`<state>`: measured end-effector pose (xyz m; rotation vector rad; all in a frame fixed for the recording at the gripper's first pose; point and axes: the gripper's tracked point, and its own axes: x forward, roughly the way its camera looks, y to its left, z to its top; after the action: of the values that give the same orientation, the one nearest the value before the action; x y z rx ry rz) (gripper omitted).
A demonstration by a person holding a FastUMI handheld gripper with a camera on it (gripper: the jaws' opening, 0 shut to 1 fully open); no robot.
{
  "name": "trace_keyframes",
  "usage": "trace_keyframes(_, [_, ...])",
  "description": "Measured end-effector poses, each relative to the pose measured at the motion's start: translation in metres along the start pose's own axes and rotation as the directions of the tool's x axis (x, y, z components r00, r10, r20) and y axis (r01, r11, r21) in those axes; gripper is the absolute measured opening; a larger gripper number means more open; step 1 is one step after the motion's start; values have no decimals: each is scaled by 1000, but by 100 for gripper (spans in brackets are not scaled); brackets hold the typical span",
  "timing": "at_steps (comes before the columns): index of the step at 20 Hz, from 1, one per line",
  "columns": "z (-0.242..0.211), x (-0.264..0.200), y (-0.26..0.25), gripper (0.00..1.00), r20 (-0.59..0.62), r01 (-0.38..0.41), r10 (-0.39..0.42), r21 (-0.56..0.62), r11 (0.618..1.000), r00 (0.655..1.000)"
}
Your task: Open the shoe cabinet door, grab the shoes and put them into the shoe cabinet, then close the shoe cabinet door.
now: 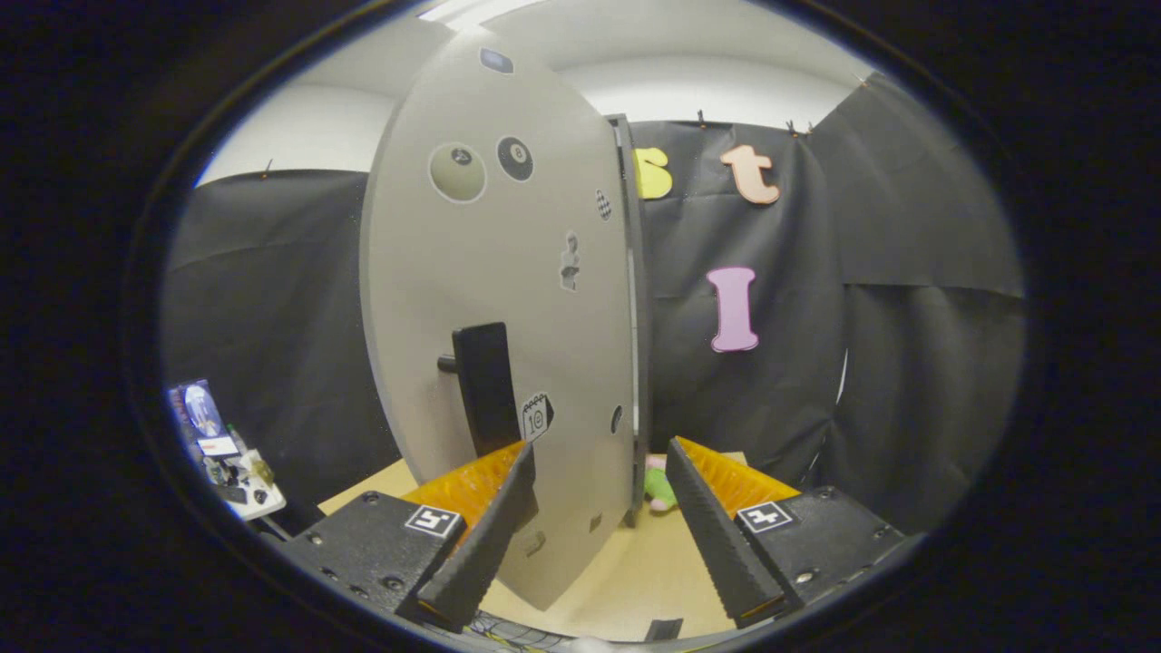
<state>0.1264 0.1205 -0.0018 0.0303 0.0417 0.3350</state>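
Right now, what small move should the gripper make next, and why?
Probably shift the gripper slightly left: its fingers stand open, and the black handle on the cabinet door sits just beyond the left finger, not between them.

The camera rides on the gripper [599, 472], looking forward along its parted fingers. It sits low and close to the cabinet door [499, 299], facing its front and handle [485, 385].

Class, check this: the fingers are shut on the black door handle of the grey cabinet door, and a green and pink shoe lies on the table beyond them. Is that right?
Not quite. In the gripper view the fingers are open, not shut on the handle, which stands just above the left finger. The rest holds: the handle is on the grey door, and the shoe lies on the table beyond.
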Motion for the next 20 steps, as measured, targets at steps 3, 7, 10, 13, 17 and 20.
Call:
trace_keyframes(3, [-5, 15, 24, 96, -13, 41, -41, 5, 999, 999])
trace_keyframes(7, [-9, 36, 61, 96, -21, 68, -67, 26, 997, 997])
trace_keyframes(10, [-17, 53, 93, 96, -41, 59, -59, 1, 998, 997])
trace_keyframes(13, [-31, 74, 133, 97, -77, -7, 6, -13, 1000, 997])
trace_keyframes(17, [-43, 81, 148, 100, -92, 9, -11, -25, 1000, 996])
trace_keyframes(20, [-46, 76, 144, 100, -91, 46, -49, -33, 998, 995])
